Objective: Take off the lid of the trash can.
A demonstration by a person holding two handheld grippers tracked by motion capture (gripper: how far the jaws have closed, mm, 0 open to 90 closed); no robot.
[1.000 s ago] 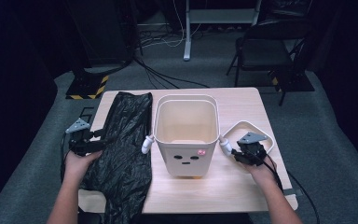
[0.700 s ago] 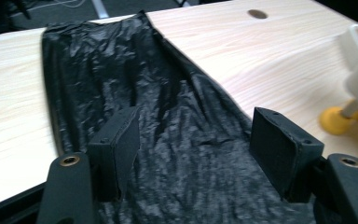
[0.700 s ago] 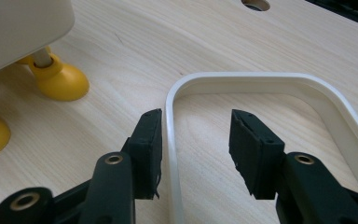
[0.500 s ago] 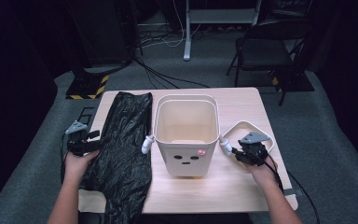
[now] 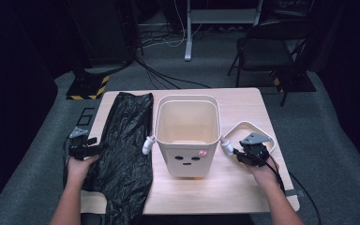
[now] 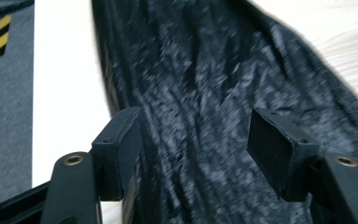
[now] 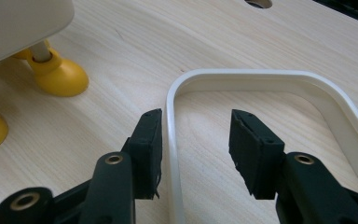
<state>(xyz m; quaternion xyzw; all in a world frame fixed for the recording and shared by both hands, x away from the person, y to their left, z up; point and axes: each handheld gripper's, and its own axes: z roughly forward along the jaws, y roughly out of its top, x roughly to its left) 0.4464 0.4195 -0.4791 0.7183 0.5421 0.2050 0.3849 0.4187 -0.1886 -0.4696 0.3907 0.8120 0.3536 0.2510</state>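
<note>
A cream bin (image 5: 187, 136) with a drawn face stands on yellow feet (image 7: 58, 74) at the table's middle. Left of it a crumpled black plastic bag (image 5: 124, 154) lies flat and hangs over the near edge. My left gripper (image 5: 86, 149) hovers at the bag's left edge; in the left gripper view its jaws (image 6: 196, 135) stand open just above the bag (image 6: 205, 70), nothing pressed. Right of the bin lies a white ring frame (image 5: 248, 129). My right gripper (image 5: 243, 152) is open, its jaws (image 7: 196, 126) straddling the frame's near rim (image 7: 170, 154) without squeezing it.
The wooden table (image 5: 243, 98) has a cable hole at its back right (image 7: 258, 3). Small white knobs stick out from the bin's two sides (image 5: 147, 146). A dark chair (image 5: 267, 42) and floor cables lie beyond the table. Grey carpet surrounds it.
My left gripper has sunk toward the bag and slid a little nearer the person. The right gripper, bin and frame have stayed put.
</note>
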